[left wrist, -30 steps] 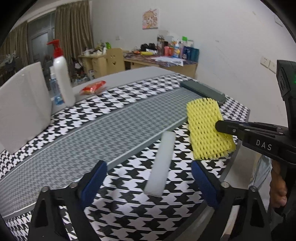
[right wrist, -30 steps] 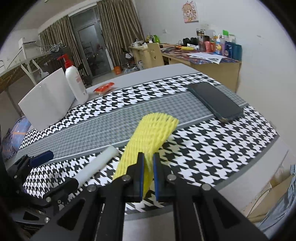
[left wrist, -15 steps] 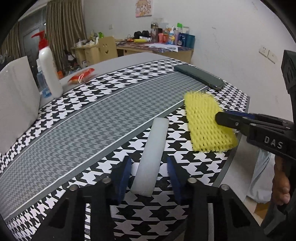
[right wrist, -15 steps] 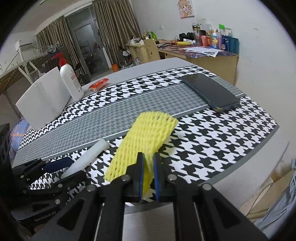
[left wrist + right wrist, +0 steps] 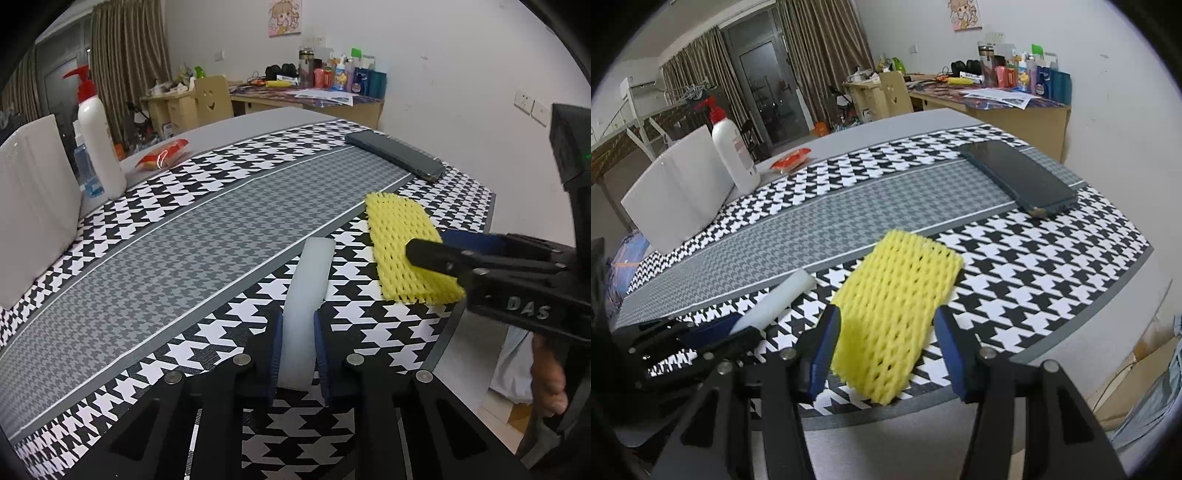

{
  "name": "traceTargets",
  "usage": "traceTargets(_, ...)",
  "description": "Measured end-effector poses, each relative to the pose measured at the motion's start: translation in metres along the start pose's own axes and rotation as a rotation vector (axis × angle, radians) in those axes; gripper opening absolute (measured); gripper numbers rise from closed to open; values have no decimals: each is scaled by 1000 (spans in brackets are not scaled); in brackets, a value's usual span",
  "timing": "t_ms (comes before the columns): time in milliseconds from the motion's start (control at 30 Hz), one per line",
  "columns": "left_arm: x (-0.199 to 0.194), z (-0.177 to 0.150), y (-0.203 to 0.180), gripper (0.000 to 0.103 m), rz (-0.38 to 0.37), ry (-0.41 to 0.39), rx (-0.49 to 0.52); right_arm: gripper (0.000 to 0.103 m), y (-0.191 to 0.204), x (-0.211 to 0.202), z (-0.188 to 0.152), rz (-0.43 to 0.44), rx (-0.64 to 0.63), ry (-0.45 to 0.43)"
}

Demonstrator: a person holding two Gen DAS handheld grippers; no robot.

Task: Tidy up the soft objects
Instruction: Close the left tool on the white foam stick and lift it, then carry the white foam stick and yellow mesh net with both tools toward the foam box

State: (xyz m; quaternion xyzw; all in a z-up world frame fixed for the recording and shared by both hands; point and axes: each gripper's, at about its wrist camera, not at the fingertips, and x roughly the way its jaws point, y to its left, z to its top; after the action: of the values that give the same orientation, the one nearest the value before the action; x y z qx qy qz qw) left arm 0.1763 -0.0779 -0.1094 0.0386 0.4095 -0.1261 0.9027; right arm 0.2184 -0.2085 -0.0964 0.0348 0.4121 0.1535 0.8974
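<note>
The near end of the white foam strip (image 5: 306,314) is hidden between the blue pads of the left tongs (image 5: 298,354), which are closing on it; both pads already touch its sides. In the right wrist view only its far end (image 5: 783,299) shows, and the left tongs (image 5: 698,339) are a dark cluster at the left edge, too foreshortened to read.

The yellow foam net (image 5: 897,314) lies flat near the front edge of the surface (image 5: 849,221), just beside the strip. The right tongs (image 5: 886,354) are opening, with the net between the pads and neither pad pressing it. In the left wrist view one finger of the right tongs (image 5: 439,254) crosses over the net (image 5: 402,236) and covers part of it; a hand (image 5: 546,376) is partly visible below, cut off by the frame.

Only the left wrist view shows the small blue bottle (image 5: 86,173), half hidden behind the white pump bottle (image 5: 99,147).

Counted on the surface: one strip, one net, one dark phone (image 5: 1019,177) by the right edge, one red packet (image 5: 790,160), one white panel (image 5: 679,188) at the far left.
</note>
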Motion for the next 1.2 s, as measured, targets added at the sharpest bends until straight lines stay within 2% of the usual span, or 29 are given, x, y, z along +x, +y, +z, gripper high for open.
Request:
traceTargets(200, -5, -3, 3, 18, -11, -14, -9, 55, 3, 8, -2, -6, -2, 27)
traceTargets(233, -8, -4, 4, 18, -10, -21, -10, 47, 3, 8, -2, -12, 1, 26)
traceTargets(467, -16, -4, 10, 18, -3, -51, -30, 28, 11, 8, -2, -33, -29, 13)
traceTargets(533, -18, -4, 13, 18, 3, -57, -37, 12, 12, 5, -1, -17, -35, 5)
traceTargets(833, -33, -6, 28, 18, 30, -92, -75, 12, 25, -6, 4, 19, -57, -19)
traceTargets(1200, -63, -9, 51, 18, 97, -157, -115, 12, 53, -20, 15, 69, -115, -70)
